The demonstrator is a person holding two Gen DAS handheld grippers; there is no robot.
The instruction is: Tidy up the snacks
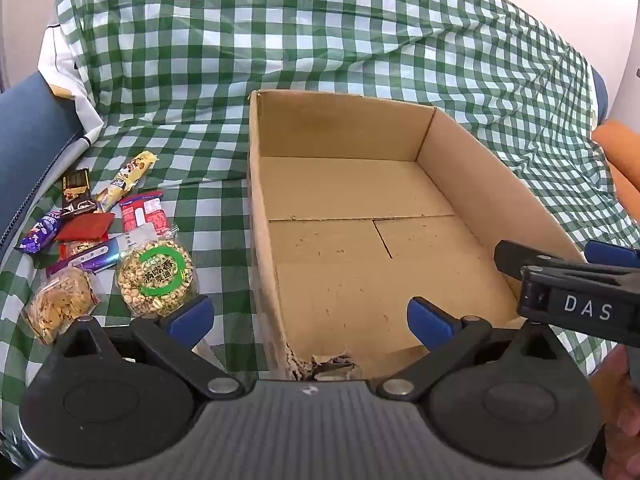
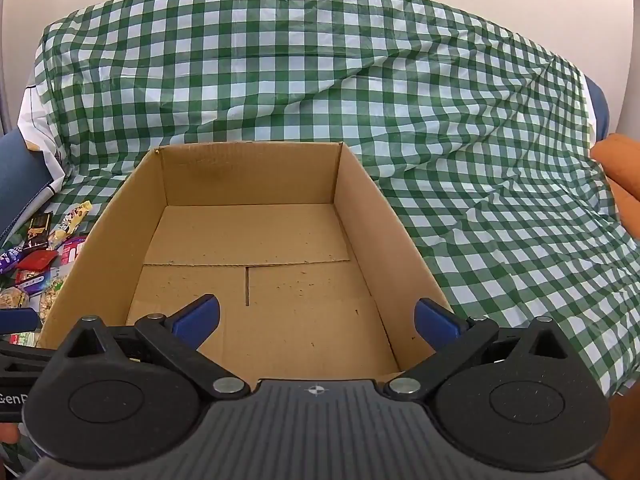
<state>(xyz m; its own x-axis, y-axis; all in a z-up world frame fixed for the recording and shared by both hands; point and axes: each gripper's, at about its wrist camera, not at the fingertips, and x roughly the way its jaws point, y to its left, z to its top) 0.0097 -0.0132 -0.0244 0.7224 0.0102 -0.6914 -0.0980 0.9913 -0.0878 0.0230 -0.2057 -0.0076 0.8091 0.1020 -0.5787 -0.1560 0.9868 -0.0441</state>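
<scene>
An open cardboard box (image 1: pixel 476 184) stands empty on a green checked cloth; it also shows in the right wrist view (image 2: pixel 384 216). A heap of snack packets lies left of it: a round puffed-grain cake (image 1: pixel 156 278), a bag of crackers (image 1: pixel 60 308), a red packet (image 1: pixel 144 212), a yellow bar (image 1: pixel 126 178), a dark chocolate bar (image 1: pixel 76 192) and a purple packet (image 1: pixel 40 232). My left gripper (image 1: pixel 312 318) is open and empty over the box's near left corner. My right gripper (image 2: pixel 316 318) is open and empty over the box's near edge, and shows in the left wrist view (image 1: pixel 568 280).
The checked cloth (image 2: pixel 480 160) drapes over a sofa back behind the box. A blue cushion (image 1: pixel 32 136) sits at far left and an orange cushion (image 2: pixel 620 176) at far right. The box's near edge is torn (image 1: pixel 328 362).
</scene>
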